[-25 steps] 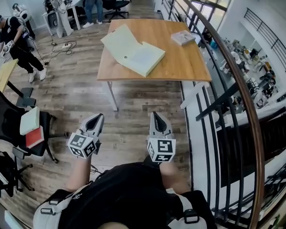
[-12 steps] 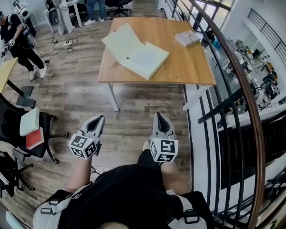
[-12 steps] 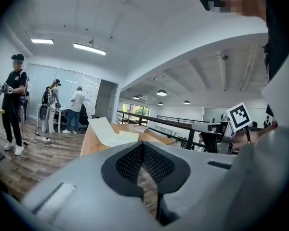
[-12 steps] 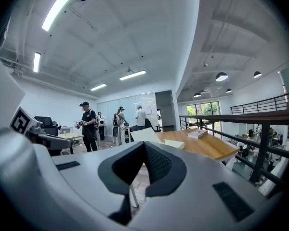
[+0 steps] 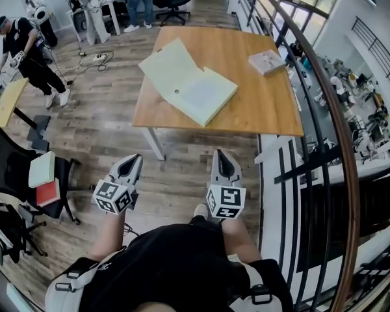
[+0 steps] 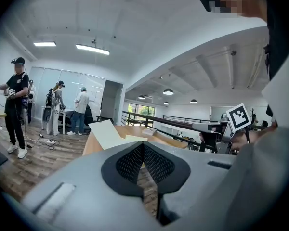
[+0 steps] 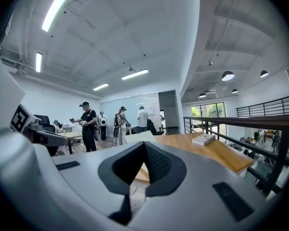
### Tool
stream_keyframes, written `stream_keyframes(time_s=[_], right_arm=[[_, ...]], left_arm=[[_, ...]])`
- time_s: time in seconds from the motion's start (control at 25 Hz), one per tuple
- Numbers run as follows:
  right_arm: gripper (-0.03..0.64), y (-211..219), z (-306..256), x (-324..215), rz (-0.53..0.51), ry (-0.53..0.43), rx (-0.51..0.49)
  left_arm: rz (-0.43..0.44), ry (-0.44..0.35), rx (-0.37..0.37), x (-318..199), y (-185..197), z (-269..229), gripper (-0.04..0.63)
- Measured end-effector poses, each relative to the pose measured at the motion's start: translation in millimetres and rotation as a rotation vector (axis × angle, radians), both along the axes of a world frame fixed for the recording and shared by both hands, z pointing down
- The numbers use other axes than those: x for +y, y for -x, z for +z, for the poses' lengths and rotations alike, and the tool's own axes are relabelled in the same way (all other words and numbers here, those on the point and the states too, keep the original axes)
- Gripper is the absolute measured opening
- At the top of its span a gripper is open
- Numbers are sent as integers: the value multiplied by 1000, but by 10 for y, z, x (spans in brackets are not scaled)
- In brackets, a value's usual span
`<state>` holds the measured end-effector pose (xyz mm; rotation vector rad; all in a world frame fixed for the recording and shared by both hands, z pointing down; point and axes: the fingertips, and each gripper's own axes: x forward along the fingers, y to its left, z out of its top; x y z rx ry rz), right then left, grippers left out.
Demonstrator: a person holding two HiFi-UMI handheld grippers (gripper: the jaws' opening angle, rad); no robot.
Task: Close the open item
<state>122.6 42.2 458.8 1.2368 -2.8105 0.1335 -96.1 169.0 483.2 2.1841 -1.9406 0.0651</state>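
Both left gripper [image 5: 130, 163] and right gripper [image 5: 220, 158] closed, empty; open folder [image 5: 205, 96] on table [image 5: 266, 106] looks light, stiff: best nudge raised cover [image 5: 164, 67] at free edge

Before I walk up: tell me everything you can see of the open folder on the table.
The open folder is a pale cream, card-like case lying on the wooden table, towards its left front. Its thick half lies flat, one corner close to the table's front edge; the cover stands tilted up on the far-left side. A small dark spot shows near the fold. Only the table touches it.
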Motion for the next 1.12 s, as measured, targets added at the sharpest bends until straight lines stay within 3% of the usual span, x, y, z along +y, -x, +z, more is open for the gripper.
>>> stream_keyframes(time_s=[0.44,0.68,0.92,1.12], right_arm=[[5,-252,151,-1072,21,24,30],[5,-485,243,-1594,44,40,42],[5,-611,317,-1977,52,53,38],[5,-512,422,-2069,56,67,54]], left_arm=[[32,47,-6,-1143,-233,103,2],[92,55,-41,-1757,-514,90,2],[116,60,-36,-2077,-668,141,1],[91,81,0,-2182,-462,346,1]])
